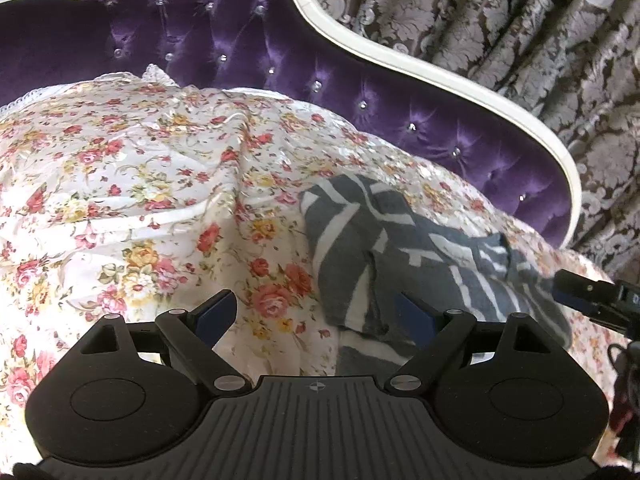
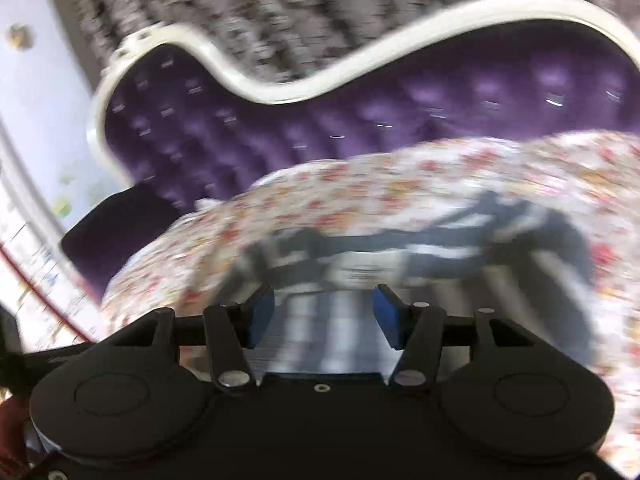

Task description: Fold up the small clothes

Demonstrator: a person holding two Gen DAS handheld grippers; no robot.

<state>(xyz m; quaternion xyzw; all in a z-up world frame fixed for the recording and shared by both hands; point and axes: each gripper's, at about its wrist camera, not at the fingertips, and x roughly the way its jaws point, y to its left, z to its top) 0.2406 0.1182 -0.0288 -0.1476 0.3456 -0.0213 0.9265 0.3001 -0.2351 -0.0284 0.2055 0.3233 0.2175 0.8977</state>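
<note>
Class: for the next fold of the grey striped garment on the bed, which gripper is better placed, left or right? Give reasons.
Probably left: the left gripper is wide open with one finger on the grey striped garment. The right gripper's view is blurred.

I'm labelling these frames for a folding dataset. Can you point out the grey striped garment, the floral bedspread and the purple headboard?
grey striped garment [image 1: 352,240]: left wrist view, on its grey middle panel.
floral bedspread [image 1: 140,184]: left wrist view, on a bare rumpled patch.
purple headboard [image 1: 224,32]: left wrist view, on the tufted padding.
</note>
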